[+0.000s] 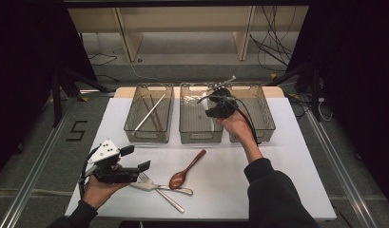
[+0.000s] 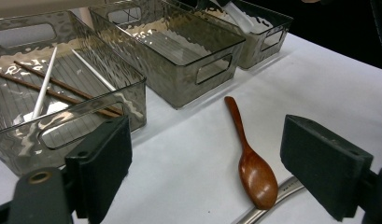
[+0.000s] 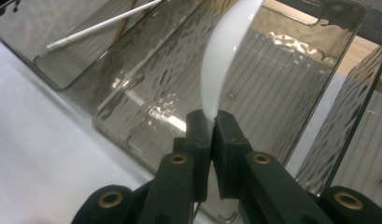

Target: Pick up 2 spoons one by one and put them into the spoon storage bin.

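My right gripper (image 3: 212, 123) is shut on the handle end of a white spoon (image 3: 226, 56), which points up and away over the middle grey bin (image 3: 146, 121). In the high view that gripper (image 1: 219, 105) hangs above the gap between the middle bin (image 1: 200, 137) and the right bin (image 1: 266, 121). My left gripper (image 1: 136, 158) rests low at the front left, jaws wide open with nothing between them. In the left gripper view, a brown wooden spoon (image 2: 256, 175) lies on the white table just ahead of the left gripper (image 2: 207, 140).
The left bin (image 1: 147, 137) holds white and brown chopsticks (image 1: 151, 111). A metal fork and knife (image 1: 163, 189) lie crossed near the front edge, beside the wooden spoon (image 1: 187, 170). White table surface (image 1: 287, 161) extends to the right.
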Demonstrator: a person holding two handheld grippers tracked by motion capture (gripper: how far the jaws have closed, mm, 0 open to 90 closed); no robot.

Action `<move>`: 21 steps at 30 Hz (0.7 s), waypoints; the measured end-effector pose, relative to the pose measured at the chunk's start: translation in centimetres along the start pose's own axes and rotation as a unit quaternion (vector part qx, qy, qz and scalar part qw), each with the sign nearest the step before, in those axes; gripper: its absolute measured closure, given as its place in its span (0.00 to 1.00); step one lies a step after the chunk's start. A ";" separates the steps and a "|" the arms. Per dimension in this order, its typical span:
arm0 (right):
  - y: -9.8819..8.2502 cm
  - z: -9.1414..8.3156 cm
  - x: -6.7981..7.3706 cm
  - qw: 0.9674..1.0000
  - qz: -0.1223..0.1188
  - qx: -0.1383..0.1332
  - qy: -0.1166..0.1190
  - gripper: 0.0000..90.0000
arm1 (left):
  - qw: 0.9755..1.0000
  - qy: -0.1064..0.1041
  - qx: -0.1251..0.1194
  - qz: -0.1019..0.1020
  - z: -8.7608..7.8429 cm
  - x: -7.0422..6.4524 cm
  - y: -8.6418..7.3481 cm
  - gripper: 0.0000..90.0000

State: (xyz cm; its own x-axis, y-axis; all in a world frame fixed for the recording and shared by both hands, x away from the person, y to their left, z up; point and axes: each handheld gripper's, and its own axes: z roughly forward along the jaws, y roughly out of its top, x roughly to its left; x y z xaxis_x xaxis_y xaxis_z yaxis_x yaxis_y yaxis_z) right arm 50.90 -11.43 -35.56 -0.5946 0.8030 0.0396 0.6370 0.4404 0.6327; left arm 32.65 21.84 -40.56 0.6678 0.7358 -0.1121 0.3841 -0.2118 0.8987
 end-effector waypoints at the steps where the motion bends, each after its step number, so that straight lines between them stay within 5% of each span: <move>1: 0.2 0.2 -0.1 1.000 0.002 0.000 0.000 0.96 | 1.000 0.000 0.000 0.000 0.0 0.0 0.0 0.18; 21: 1.1 3.2 -0.7 0.999 0.034 0.024 -0.019 0.95 | 1.000 -0.001 0.000 -0.001 0.0 0.1 0.0 0.18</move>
State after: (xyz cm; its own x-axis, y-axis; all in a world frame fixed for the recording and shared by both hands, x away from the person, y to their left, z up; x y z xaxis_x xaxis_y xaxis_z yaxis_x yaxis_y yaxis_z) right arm 53.59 -10.24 -37.40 -0.5306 0.8461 0.0502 0.6985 0.4029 0.5913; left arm 32.69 21.89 -40.60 0.6687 0.7345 -0.1154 0.3860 -0.2103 0.8982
